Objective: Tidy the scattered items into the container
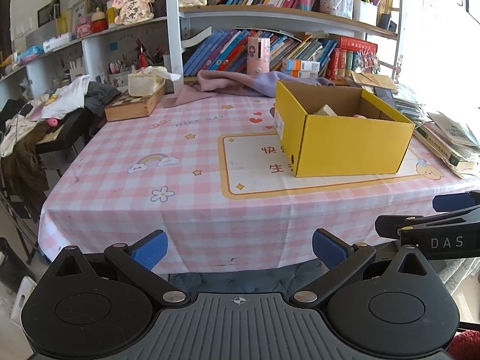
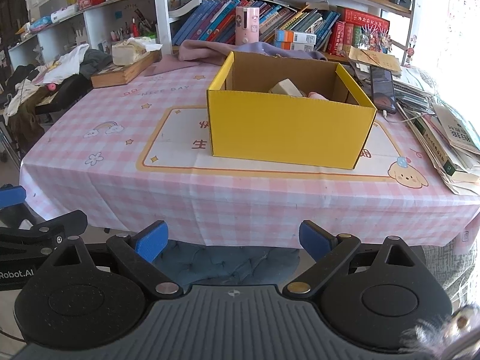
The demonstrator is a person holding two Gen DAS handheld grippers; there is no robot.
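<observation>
Cardboard box (image 2: 288, 129), yellow outside and brown inside, sits open-topped on the pink checked tablecloth (image 2: 120, 180), over its white printed panel. Inside it, only partly visible over the rim, lie a beige block (image 2: 286, 88) and something pink (image 2: 318, 95); I cannot tell what either is. Both tools hang off the table's near edge, well apart from the box. The left gripper (image 1: 239, 250) has its 2 blue-padded fingers (image 1: 151, 250) spread wide with nothing between them, and the right gripper (image 2: 233, 240) stands the same, parted and empty. A dark phone (image 2: 382, 88) lies just beside the box.
</observation>
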